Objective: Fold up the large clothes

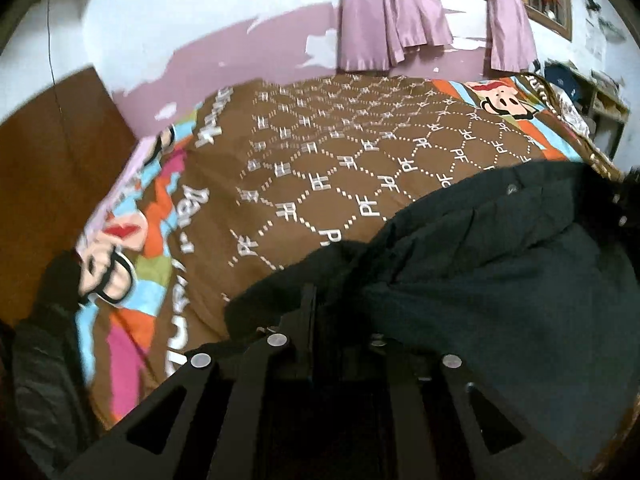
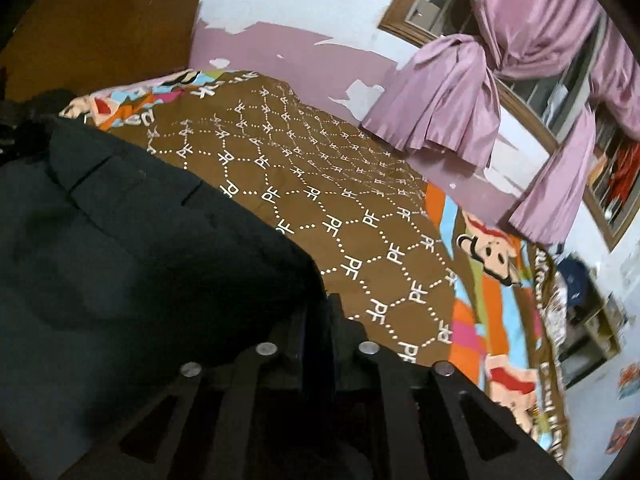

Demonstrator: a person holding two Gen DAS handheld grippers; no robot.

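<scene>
Both grippers clenched on a dark coat over the bed.

The bed [image 1: 360, 152], in a brown patterned cover, spreads ahead of both pairs of jaws. The coat [image 1: 500, 264] hangs between them, right of the left gripper [image 1: 310, 304] and left of the right gripper [image 2: 334, 312], each shut on an edge (likely hem or shoulder line). Its long axis seems to run gripper to gripper, the body drooping toward the bed. It looks thick, soft and fairly heavy, so it should sag, not slip; corners or seams are the best holds.
</scene>
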